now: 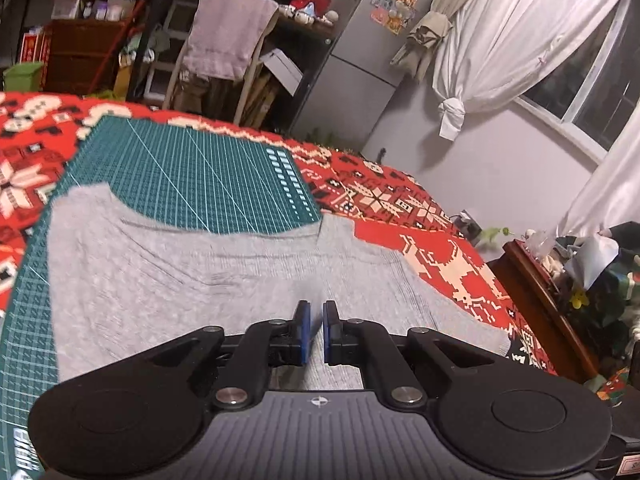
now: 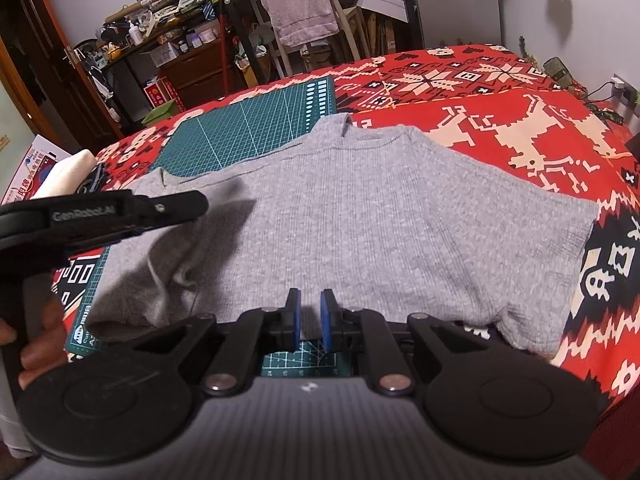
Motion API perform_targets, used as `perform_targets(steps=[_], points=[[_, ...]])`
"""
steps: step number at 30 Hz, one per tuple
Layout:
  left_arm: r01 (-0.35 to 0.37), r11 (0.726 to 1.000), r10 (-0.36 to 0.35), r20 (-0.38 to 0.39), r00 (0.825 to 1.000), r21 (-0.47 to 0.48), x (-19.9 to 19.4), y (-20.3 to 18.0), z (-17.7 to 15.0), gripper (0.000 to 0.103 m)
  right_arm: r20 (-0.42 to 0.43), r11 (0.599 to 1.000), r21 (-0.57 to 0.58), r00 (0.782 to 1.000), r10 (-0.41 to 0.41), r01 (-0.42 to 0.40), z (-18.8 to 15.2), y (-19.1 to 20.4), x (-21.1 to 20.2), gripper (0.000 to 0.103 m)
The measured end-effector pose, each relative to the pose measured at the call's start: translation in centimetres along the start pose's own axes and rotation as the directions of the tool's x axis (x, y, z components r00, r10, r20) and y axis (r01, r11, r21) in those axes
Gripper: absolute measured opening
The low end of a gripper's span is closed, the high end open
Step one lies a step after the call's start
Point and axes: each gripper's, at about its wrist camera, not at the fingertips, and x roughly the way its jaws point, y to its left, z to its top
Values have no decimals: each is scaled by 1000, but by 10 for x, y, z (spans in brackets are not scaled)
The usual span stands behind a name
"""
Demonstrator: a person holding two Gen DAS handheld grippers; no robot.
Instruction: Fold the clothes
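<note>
A grey ribbed knit top point(image 2: 360, 220) lies spread flat, neck away from me, partly on a green cutting mat point(image 2: 240, 128). Its left sleeve is folded in and rumpled. My right gripper point(image 2: 310, 292) hovers at the near hem, pads almost together, nothing visibly between them. My left gripper point(image 2: 200, 202) is raised over the top's left shoulder and casts a shadow on it. In the left wrist view the grey top point(image 1: 200, 280) fills the middle, the left gripper point(image 1: 316, 304) just above it with pads nearly touching. The mat point(image 1: 200, 176) shows beyond the neckline.
A red patterned blanket point(image 2: 520, 120) covers the surface under the mat. A hand point(image 2: 40, 340) holds the left gripper's handle. A chair draped with a towel point(image 2: 296, 4) and cluttered shelves stand behind. A wooden side table point(image 1: 536, 280) sits off the right edge.
</note>
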Motion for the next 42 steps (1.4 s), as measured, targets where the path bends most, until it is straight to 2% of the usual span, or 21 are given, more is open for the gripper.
perform_targets(steps=[2,3,5,8,12,16,17,19,23,26,30,32,33,39,42], points=[[17,1000,-18,-5,1000,-9,0,0,-2,11,-1,1000,0,1000,1,-1,0,1,0,12],[23,1000,-23,2,1000,-10,-3,0,-2,22,-1,1000,1,1000,2,-2,0,1,1,12],[32,999,-32,19,999,-12,-10,0,-3,31,-1,1000,1,1000,7,-7,-1,3,0,12],[47,999,-46,35,998,-27,-24,2,0,31,4,1000,-6,1000,28,-28,0,7,0,12],[70,987,-63,51,997,-148,-49,27,4,31,7,996,-14,996,88,-88,1,17,1,12],[32,974,-24,39,999,-224,-72,55,8,30,-5,984,-26,985,174,-174,1,28,4,13],[17,975,-11,28,1000,-221,-78,60,8,30,-14,981,-36,982,190,-191,1,32,5,13],[-13,978,14,0,1000,-208,-87,69,7,30,-31,974,-56,975,218,-220,0,39,8,21],[-39,987,27,-77,997,-156,-98,78,-2,29,-61,969,-80,972,229,-233,-1,53,18,22],[-47,996,36,-133,991,-80,-98,71,-10,29,-82,967,-73,968,237,-243,1,59,25,23],[-66,997,71,-164,984,30,-91,57,-20,29,-115,966,-90,966,233,-243,-1,68,33,23],[-74,995,84,-178,980,62,-84,54,-24,29,-126,964,-121,967,222,-237,-3,74,36,14],[-78,994,90,-186,978,70,-81,55,-24,29,-124,965,-137,970,208,-224,-3,76,35,2],[-79,992,97,-204,974,94,-75,54,-27,28,-92,971,-138,979,182,-193,2,66,18,1],[-71,994,87,-205,975,87,-75,54,-27,27,-119,974,-123,977,177,-191,0,60,24,2]])
